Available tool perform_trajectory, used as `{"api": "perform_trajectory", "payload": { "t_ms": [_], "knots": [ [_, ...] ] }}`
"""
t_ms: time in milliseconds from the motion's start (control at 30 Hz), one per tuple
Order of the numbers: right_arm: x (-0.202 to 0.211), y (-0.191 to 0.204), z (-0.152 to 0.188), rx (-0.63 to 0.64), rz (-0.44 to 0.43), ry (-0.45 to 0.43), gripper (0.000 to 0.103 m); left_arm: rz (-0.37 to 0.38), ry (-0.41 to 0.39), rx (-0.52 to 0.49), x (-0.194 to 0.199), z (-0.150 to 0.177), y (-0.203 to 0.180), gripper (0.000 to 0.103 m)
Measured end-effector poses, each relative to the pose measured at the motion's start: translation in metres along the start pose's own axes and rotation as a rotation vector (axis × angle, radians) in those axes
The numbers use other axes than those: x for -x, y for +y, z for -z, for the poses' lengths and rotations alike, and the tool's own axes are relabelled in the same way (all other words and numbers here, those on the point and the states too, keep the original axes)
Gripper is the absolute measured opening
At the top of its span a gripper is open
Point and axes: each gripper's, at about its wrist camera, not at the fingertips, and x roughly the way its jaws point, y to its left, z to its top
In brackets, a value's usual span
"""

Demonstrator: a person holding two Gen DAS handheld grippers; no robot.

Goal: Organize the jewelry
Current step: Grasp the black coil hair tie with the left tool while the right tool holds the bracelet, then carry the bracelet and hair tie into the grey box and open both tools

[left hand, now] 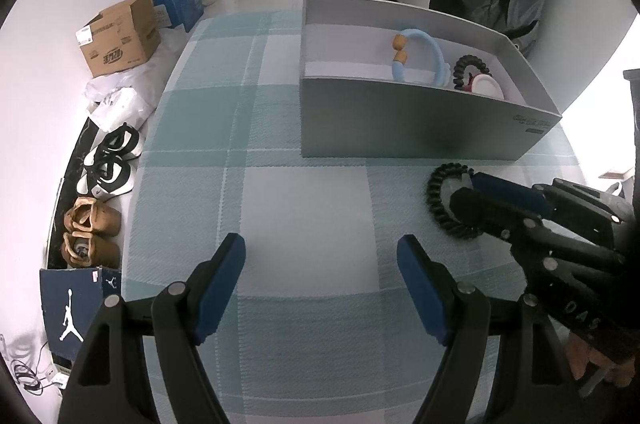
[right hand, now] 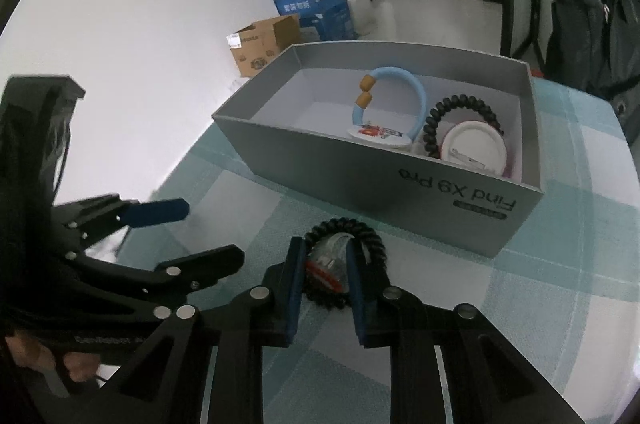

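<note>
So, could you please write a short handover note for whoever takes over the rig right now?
Left gripper: open, empty, hovering over the checked cloth.
Right gripper: jaws narrow around a small clear packet inside the black coil band on the cloth, just in front of the grey box; a firm grip is not clear.
Done: the blue ring, a second coil band and two round white pieces are in the box.
Left: lift the packet and the coil band into the box.
</note>
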Motion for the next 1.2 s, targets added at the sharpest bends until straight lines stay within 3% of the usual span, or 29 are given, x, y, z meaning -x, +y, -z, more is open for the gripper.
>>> {"api": "perform_trajectory", "payload": {
  "t_ms": [133,367,667,733,900,967,1033,1200],
  "knots": [
    [0.015,-0.007,-0.003,-0.051,-0.036,-0.046,0.019,0.021,-0.014,0.007,0.004,-0.003,-0.003,0.074],
    [0.057,-0.029,-0.007,-0.153,-0.051,-0.151,0.019,0.127,-0.015,-0.053,0.002,-0.008,-0.029,0.074],
    [0.082,-0.054,-0.003,-0.225,-0.032,-0.198,0.019,0.069,0.036,-0.184,-0.023,-0.015,-0.074,0.074],
    [0.083,-0.056,-0.003,-0.233,-0.027,-0.199,0.019,0.044,0.013,-0.209,-0.025,-0.018,-0.081,0.075],
    [0.094,-0.065,0.001,-0.24,-0.026,-0.207,0.019,0.05,0.024,-0.192,-0.029,-0.025,-0.085,0.074],
    [0.096,-0.067,0.001,-0.245,-0.028,-0.211,0.019,0.06,0.026,-0.197,-0.027,-0.026,-0.087,0.064],
    [0.096,-0.069,0.001,-0.254,-0.03,-0.21,0.02,0.072,0.024,-0.217,-0.023,-0.024,-0.088,0.045],
    [0.098,-0.071,-0.002,-0.26,-0.039,-0.216,0.02,0.11,0.04,-0.22,-0.019,-0.02,-0.089,0.037]
  ]
}}
